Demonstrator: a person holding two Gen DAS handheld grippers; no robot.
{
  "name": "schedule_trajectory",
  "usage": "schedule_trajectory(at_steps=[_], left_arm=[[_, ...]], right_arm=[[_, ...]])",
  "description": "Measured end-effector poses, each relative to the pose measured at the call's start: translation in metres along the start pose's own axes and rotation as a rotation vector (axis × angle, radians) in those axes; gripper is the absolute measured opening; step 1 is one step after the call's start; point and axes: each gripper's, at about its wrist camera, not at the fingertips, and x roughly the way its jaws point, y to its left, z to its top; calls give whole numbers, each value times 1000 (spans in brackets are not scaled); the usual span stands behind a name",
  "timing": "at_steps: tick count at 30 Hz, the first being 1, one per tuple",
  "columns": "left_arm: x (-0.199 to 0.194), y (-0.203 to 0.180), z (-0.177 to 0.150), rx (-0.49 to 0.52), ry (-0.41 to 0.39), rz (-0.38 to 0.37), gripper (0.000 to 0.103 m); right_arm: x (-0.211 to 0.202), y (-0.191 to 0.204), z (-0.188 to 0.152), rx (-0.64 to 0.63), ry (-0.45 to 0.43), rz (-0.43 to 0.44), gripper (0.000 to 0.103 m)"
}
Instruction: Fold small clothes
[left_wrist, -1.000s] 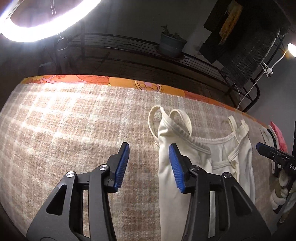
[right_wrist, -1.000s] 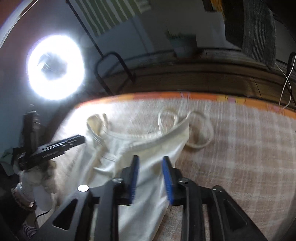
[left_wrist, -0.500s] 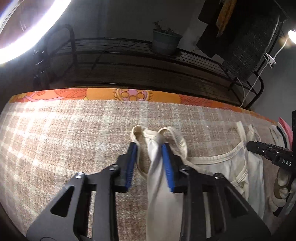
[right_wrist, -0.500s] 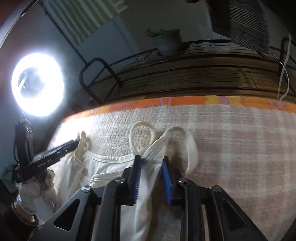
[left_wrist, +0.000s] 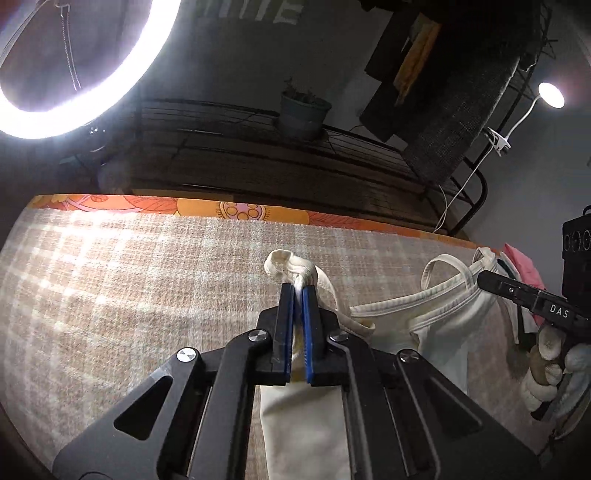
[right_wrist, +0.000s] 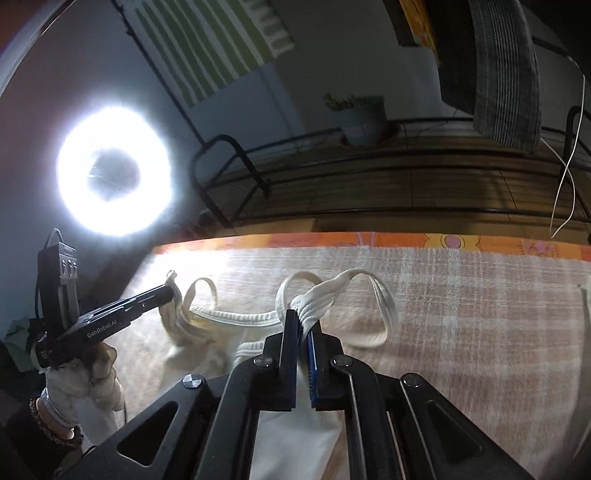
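Dim room, ring light (left_wrist: 74, 92) glaring at upper left, a potted plant (left_wrist: 303, 114) on the wire rack (left_wrist: 258, 162) behind. Checked beige blanket (left_wrist: 129, 288) covers the surface, orange floral edge along the far side.

Your left tool (left_wrist: 296, 295) is closed tight on one shoulder of the cream tank top (left_wrist: 443, 332); a knot of bunched strap pokes out just past the blue pads (left_wrist: 287, 332). Your right tool (right_wrist: 303, 325) is likewise clamped on the other shoulder, with its two straps (right_wrist: 384, 306) looping free beyond the tips. The garment body trails back under each tool toward you, the neckline sagging between the two grips and lying on the blanket.

Risks, as judgement:
- Both grips hold gathered strap rather than flat cloth. If you lift or pull sideways sharply, the bunch could slide out of the pads.
- Slack neckline between the tools suggests uneven tension; raise one side faster and the fold line will likely skew.
- Loose strap loops may drag on the textured blanket and tuck under the body, leaving a lump in the fold.
- Glare from the ring light washes out the left shoulder in the right wrist view, so exact hold there is hard to confirm.
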Motion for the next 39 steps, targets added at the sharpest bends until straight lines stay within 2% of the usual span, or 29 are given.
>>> schedule_trajectory(at_steps=[6,13,17,23,29,34,37,39], left_arm=[[-61,-2,-35,-15,-24,-22,2],[-116,-14,-95,-10,-11,-36,2],[-138,-19,-138,-8,5,-31,2],[-142,-21,-190,3,70,1,2],[-139,-22,-213,36,120,46,2],[-154,-17,-224,65,148,69,2],[-170,-13,-225,68,148,57,2],[-182,-14,-224,69,139,42,2]], right_arm=[[-52,32,-21,-41,-34,20,2],[-103,69,-76,-94,-21,4,2],[-123,79,-114,-103,-1,-12,2],[-135,86,-170,-92,43,-50,2],[-139,91,-209,-97,89,-86,2],[-138,82,-224,-80,166,-106,15],[-151,80,-232,-83,192,-113,16],[-162,81,-232,-79,178,-110,16]])
